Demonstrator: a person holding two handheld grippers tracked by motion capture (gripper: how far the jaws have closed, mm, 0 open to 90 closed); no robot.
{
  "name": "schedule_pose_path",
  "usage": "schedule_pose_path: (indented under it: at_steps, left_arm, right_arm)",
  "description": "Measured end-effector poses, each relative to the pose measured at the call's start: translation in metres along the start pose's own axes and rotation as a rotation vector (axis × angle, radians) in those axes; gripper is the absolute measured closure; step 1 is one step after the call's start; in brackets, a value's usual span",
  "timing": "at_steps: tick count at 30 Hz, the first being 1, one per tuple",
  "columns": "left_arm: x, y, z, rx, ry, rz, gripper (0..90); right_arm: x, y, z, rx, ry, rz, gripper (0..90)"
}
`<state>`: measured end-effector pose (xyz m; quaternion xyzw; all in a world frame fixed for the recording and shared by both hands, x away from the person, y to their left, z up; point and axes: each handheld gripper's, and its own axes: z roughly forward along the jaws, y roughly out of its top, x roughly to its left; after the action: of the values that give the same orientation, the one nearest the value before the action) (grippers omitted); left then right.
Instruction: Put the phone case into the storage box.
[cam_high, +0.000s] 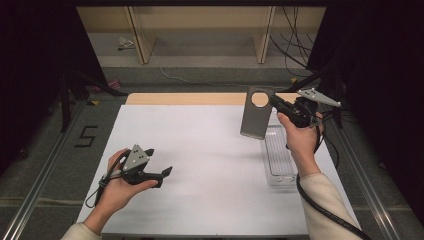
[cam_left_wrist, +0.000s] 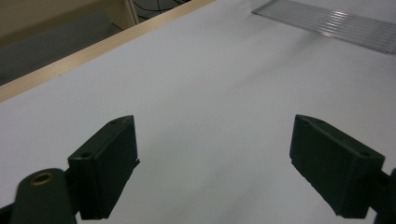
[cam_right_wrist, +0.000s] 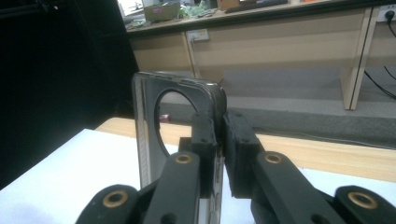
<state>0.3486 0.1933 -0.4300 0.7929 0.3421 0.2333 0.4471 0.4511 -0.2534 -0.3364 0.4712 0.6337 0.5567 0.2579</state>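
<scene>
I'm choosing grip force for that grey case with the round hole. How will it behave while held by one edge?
The grey case looks thin and hangs straight from the right gripper, so probably fairly stiff and light. Its glossy rim hints it may slip. Pinched only at one top edge, it could swing if moved fast.

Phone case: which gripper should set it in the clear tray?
Right. The right gripper already clamps the phone case above the clear tray; the left gripper is open, far across the table.
</scene>
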Motion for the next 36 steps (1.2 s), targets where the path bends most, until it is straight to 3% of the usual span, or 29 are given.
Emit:
schedule_pose_path:
  at_steps: [36]
  left_arm:
    - [0.000,0.000,0.000,-0.001,0.004,-0.004,14.9]
  right_arm:
    - [-0.017,0.009,-0.013,-0.037,-0.059,0.003,83.5]
